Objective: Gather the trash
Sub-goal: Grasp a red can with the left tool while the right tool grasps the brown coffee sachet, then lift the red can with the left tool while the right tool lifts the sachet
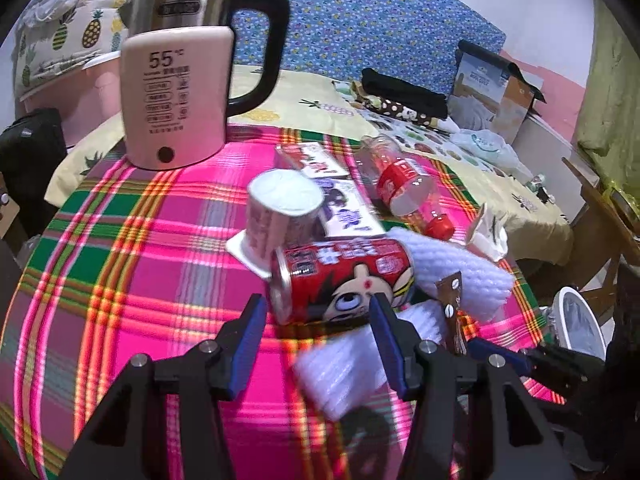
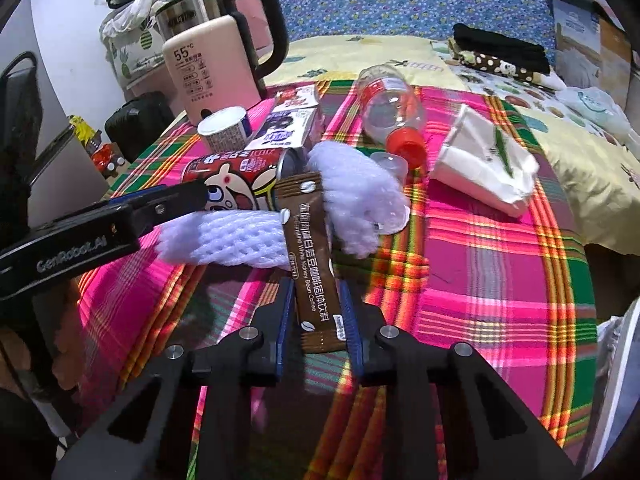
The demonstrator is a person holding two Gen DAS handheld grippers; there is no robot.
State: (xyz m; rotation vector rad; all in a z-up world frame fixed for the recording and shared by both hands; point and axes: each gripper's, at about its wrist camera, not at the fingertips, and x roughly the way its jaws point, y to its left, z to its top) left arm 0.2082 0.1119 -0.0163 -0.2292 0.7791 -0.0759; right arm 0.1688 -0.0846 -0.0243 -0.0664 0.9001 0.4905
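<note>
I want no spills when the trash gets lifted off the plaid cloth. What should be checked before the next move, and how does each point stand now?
1. Right gripper closed on the brown coffee sachet: ok.
2. Sachet free of the white foam nets: not ok, it lies across them.
3. Left gripper around the red cartoon can: not ok, its jaws stand apart, just short of the can.
4. Can empty: cannot tell.
5. Clear plastic bottle capped: ok, red cap on.
6. White bin within reach: cannot tell.
</note>
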